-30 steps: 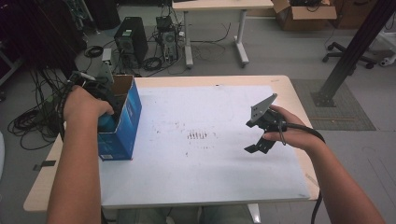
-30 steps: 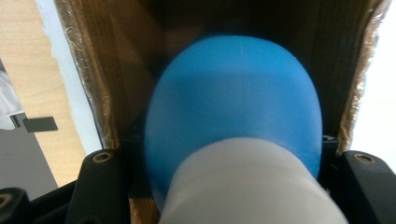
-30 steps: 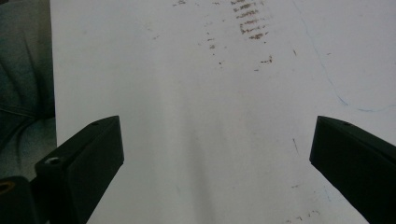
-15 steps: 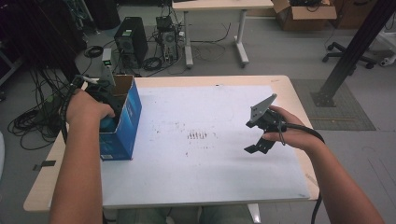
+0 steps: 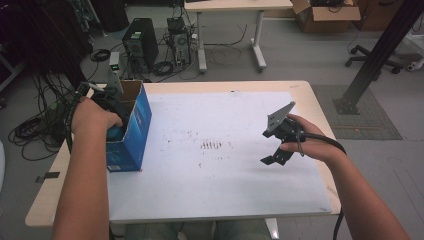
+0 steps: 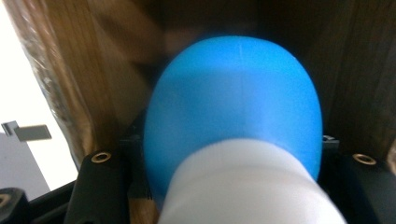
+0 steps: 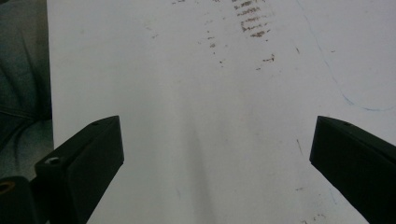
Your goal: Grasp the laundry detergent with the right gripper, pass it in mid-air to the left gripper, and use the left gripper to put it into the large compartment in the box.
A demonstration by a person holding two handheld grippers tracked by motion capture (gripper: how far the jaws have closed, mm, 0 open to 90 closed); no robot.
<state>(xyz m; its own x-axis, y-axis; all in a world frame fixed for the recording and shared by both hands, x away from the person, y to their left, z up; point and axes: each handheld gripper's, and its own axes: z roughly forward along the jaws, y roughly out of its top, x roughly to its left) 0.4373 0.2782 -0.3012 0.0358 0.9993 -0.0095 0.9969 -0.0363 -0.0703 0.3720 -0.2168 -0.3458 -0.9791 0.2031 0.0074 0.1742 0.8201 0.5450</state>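
Blue ball (image 6: 233, 107) unmoved (gripped inside box (image 5: 131, 131)).

one blue box (image 5: 130, 132), one blue-and-white object (image 6: 233, 126), two grippers (image 5: 277, 135), one table (image 5: 225, 200)

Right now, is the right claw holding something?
No, the right claw is wide open over the bare white table, with nothing between its jaws.
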